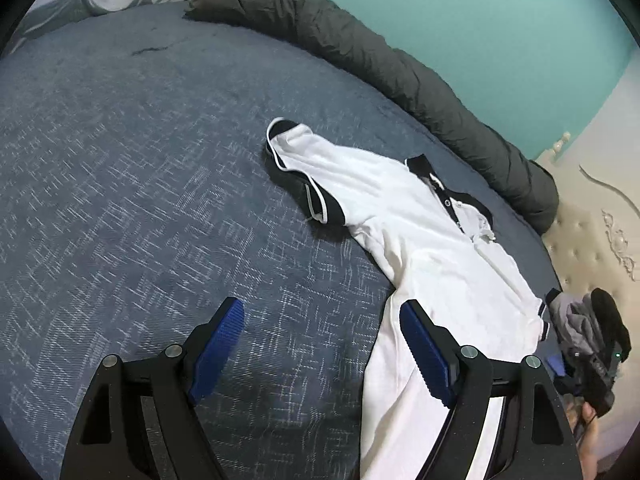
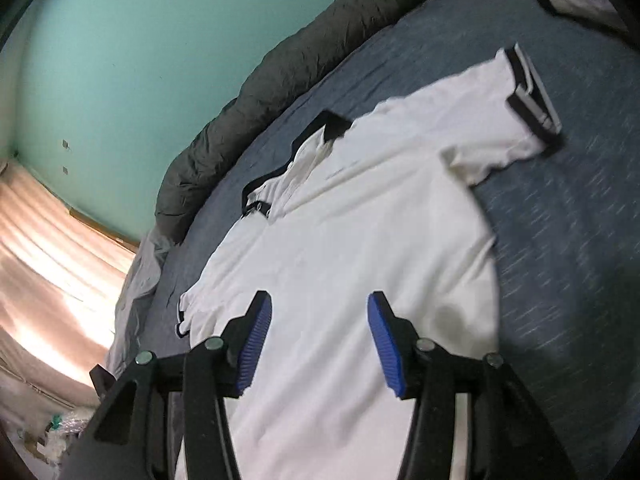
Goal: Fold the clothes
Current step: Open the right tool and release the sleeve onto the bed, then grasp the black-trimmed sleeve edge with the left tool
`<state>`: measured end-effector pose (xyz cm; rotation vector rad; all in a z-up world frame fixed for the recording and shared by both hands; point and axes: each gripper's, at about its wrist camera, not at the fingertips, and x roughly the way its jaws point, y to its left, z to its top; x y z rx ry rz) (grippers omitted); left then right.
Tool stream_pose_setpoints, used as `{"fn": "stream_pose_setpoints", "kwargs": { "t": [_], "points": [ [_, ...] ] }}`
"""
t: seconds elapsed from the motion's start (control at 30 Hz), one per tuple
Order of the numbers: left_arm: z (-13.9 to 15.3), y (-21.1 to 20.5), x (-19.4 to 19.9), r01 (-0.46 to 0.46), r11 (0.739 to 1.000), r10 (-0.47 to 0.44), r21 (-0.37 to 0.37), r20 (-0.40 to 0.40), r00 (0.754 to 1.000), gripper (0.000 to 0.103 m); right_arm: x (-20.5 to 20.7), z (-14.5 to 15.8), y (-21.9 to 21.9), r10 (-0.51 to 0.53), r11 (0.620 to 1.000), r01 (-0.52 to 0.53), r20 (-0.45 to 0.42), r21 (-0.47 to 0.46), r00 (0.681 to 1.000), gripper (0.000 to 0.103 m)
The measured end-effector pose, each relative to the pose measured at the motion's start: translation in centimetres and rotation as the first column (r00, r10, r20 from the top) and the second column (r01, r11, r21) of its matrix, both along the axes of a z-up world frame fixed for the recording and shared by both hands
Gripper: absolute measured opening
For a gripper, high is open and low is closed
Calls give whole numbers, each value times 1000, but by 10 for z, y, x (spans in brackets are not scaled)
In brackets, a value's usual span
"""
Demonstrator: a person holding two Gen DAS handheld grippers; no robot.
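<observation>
White polo shirt (image 1: 420, 240) with black collar and sleeve trim lies front-up on the blue bed (image 1: 140, 200), near the grey rolled duvet (image 1: 380, 52). Left hand-held gripper (image 1: 322, 350): jaws wide, empty, above the bed at the shirt's edge. Right hand-held gripper (image 2: 320, 340): jaws partly apart, gripping nothing, over the shirt body.

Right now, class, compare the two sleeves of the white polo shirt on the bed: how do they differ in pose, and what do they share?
1. The far sleeve stretches out from the white polo shirt across the blue bedspread; the near sleeve lies bunched at the bed's edge.
2. The far sleeve's black cuff shows in full; only a sliver of the near sleeve's shows.
Shared: both are white with black, white-striped cuffs.
</observation>
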<state>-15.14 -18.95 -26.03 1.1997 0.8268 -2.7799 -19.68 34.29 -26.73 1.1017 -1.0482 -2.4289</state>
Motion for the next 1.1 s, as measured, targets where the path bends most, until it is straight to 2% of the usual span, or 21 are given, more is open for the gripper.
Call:
{"fn": "stream_pose_setpoints", "kwargs": {
  "t": [0.07, 0.17, 0.37, 0.53, 0.6, 0.73, 0.87, 1.1],
  "points": [
    [4, -5, 0, -6, 1000, 6, -13, -2, 1000, 83, -7, -6, -6, 9, 999, -9, 0, -34, 1000, 51],
    [6, -14, -12, -13, 999, 14, -38, 24, 1000, 83, -10, -9, -14, 15, 1000, -15, -15, -26, 1000, 51],
    [4, -40, -68, -28, 999, 31, -34, 91, 995, 82, -8, -12, -4, 12, 999, -14, -39, -47, 999, 51],
    [8, -66, -102, -91, 993, 100, -78, 111, 989, 67, -9, -23, 9, -24, 996, 21, -28, -84, 999, 52],
    [6, -71, -111, -96, 987, 114, -126, 141, 983, 56, -10, -27, 13, -42, 994, 40, -11, -100, 999, 52],
    [-10, -72, -124, -73, 980, 112, -185, 208, 972, 53, -13, -27, 15, -48, 993, 46, -15, -111, 999, 52],
    [-16, -63, -135, -50, 982, 89, -185, 206, 974, 53, -13, -24, 11, -40, 994, 37, -31, -98, 999, 52],
    [-7, -45, -155, -20, 989, 44, -149, 158, 986, 53, -14, -33, 7, -35, 994, 33, -10, -107, 999, 52]
  ]
}}
